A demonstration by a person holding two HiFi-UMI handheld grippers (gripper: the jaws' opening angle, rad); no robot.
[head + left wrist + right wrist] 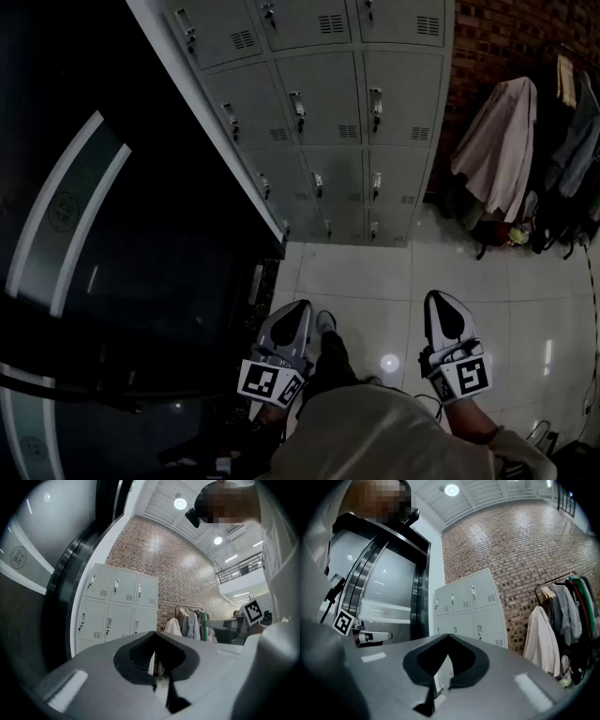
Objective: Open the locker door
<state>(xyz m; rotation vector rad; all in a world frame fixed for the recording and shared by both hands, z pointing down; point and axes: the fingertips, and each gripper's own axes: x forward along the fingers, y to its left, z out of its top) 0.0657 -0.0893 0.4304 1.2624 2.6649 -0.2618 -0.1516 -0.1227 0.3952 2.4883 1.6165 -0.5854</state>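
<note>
Only the head view shows the tiled floor under both grippers; the gripper views add the ceiling lamps. The left gripper and right gripper have jaws closed together, empty. The lockers stand well ahead of the fingertips, untouched, their doors shut.

1. Grey sheet-metal locker doors: twelve in the head view, three columns by four rows. The top row is cut by the frame edge.
2. Small metal latch handles: one per door, twelve.
3. Grey hand-held two-jaw grippers: two, the left gripper and the right gripper.
4. Black-and-white square-marker cubes: two, one on each gripper.
5. Pale beige hanging coat: one. The dark garments beside it overlap, so no count.
6. Round white ceiling lamps: two in the left gripper view.
</note>
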